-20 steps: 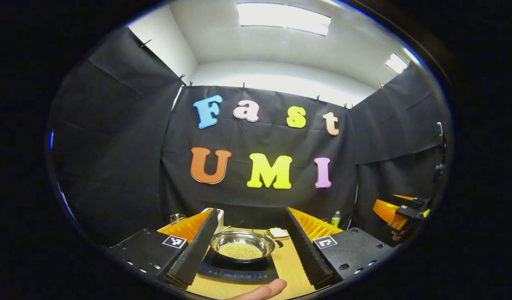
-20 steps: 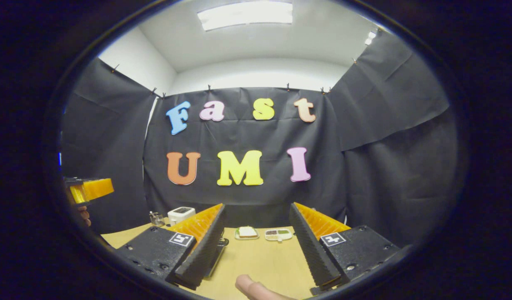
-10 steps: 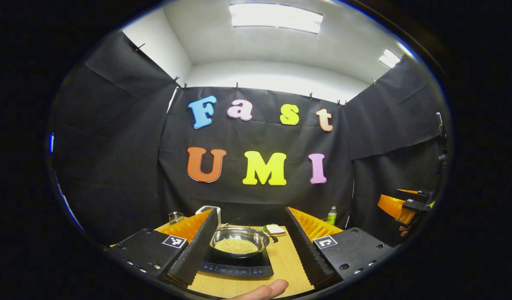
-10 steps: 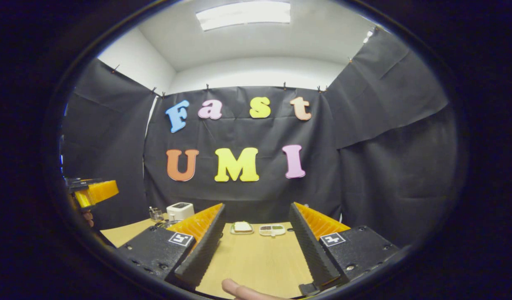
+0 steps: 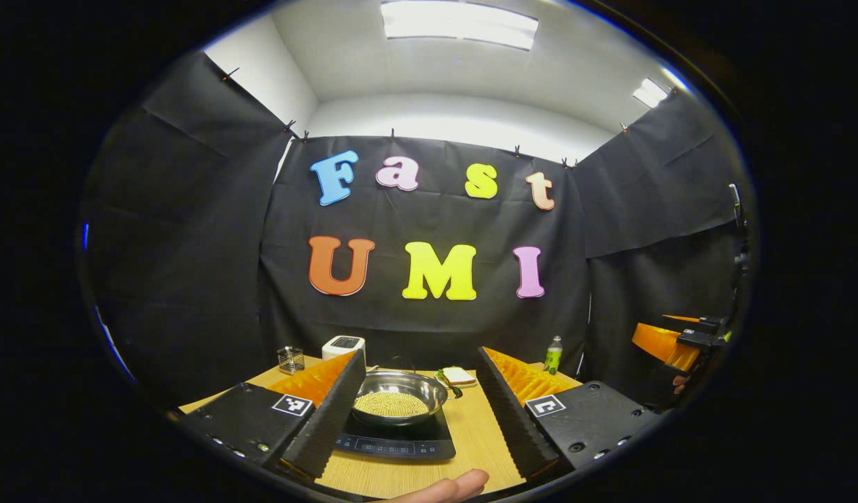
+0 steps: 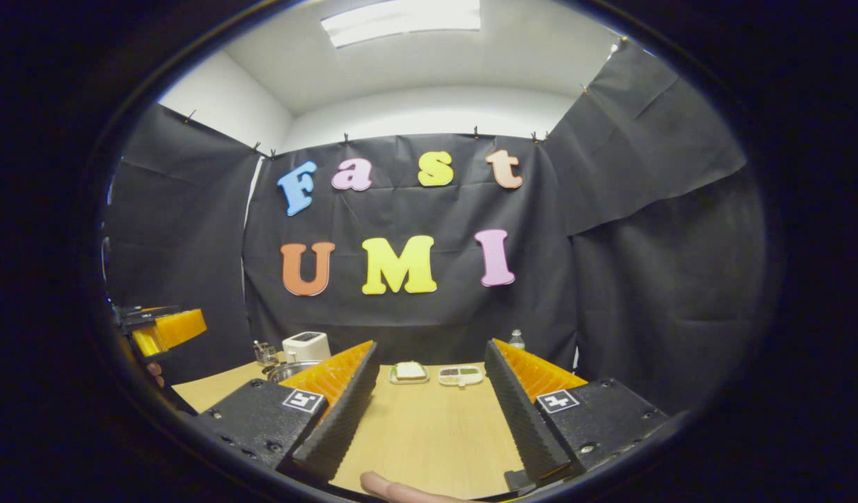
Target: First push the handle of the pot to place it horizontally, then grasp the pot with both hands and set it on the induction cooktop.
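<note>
Both grippers, left (image 5: 415, 426) and right (image 6: 429, 419), are held wide apart and empty. Seated on the induction cooktop (image 5: 394, 445) is the steel pot (image 5: 399, 397), so placement is judged done.

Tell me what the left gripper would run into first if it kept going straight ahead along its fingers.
Most likely the pot on the induction cooktop: in the left gripper view it sits directly ahead between the open left gripper fingers. Depth is hard to judge; the gripper may pass above it.
</note>
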`<state>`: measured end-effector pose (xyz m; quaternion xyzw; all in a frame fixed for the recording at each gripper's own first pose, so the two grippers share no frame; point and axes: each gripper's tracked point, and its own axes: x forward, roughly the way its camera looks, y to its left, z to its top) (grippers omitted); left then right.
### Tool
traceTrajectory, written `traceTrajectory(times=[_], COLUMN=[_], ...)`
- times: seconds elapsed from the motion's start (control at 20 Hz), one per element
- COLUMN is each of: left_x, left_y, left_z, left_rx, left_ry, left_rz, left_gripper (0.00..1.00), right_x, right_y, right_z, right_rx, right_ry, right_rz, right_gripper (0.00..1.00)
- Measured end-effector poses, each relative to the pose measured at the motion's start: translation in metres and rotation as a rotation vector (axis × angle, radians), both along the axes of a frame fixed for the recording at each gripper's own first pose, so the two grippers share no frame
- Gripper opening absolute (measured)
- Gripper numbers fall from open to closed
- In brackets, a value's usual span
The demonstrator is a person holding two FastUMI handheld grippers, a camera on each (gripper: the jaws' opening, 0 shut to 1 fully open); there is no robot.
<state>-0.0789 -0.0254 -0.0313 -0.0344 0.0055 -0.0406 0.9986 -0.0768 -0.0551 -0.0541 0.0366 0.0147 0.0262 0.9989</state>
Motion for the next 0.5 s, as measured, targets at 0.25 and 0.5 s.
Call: traceTrajectory(times=[0.25, 0.5], left_x=[0.001, 0.000], left_y=[0.009, 0.019], left_z=[-0.007, -0.012], left_rx=[0.002, -0.007], left_ry=[0.008, 0.019], left_rz=[0.004, 0.018], left_gripper=[0.95, 0.95], right_x=[0.001, 0.001], right_y=[0.005, 0.007], right_z=[0.005, 0.004], right_rx=[0.010, 0.002], right_ry=[-0.019, -0.020], right_rz=[-0.006, -0.009], right_gripper=[0.95, 0.94])
